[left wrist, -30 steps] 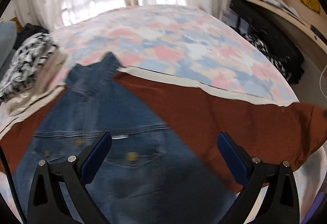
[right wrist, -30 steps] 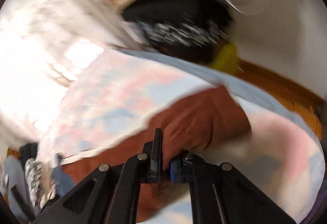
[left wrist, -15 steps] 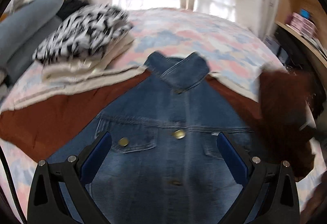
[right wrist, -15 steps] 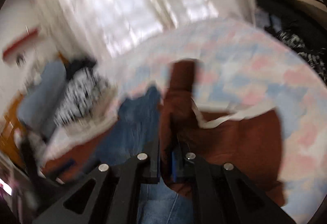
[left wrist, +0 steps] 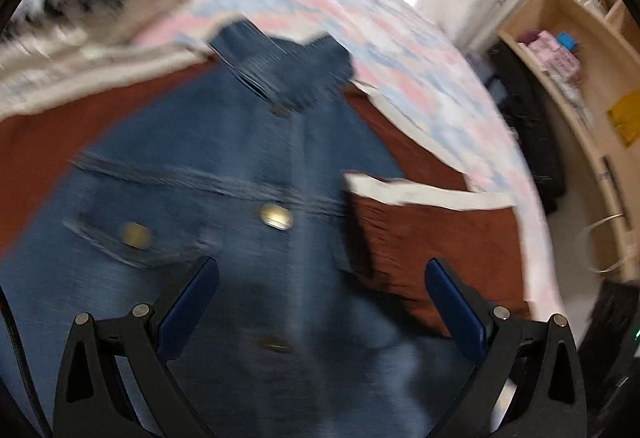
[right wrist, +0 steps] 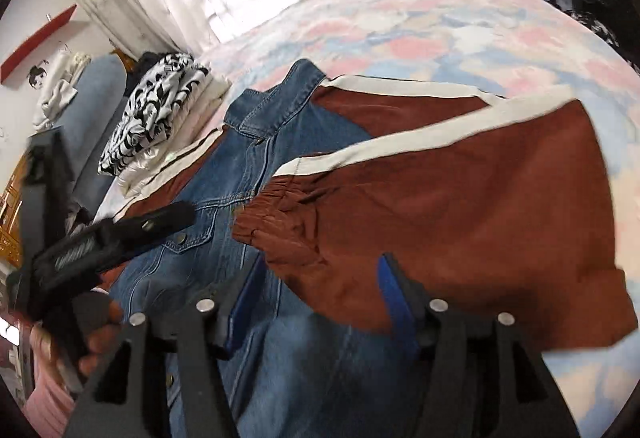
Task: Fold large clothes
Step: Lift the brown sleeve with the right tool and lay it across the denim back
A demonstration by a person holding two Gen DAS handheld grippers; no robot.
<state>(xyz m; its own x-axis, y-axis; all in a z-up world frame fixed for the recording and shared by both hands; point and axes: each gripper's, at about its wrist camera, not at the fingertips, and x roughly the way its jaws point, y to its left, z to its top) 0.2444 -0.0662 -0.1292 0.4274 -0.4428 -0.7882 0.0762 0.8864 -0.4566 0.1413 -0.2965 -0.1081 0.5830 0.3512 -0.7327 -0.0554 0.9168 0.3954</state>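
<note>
A denim jacket (left wrist: 224, 198) with rust-brown, white-striped sleeves lies front up on the bed; it also shows in the right wrist view (right wrist: 224, 198). Its right sleeve (right wrist: 460, 198) is folded inward, with the cuff lying on the denim chest; this sleeve also shows in the left wrist view (left wrist: 420, 238). My left gripper (left wrist: 320, 302) is open and empty above the jacket's lower front. My right gripper (right wrist: 320, 290) is open and empty just above the folded sleeve. The left gripper also shows in the right wrist view (right wrist: 120, 234), at the left.
The bed (right wrist: 420, 30) has a pink and blue patterned cover. A stack of folded clothes with a black-and-white top (right wrist: 156, 106) lies at the bed's left side. Wooden shelves (left wrist: 580, 58) stand to the right of the bed.
My right gripper carried the brown sleeve across onto the jacket and let it go; it is now open. The left gripper swung over the jacket's front and stayed open.
</note>
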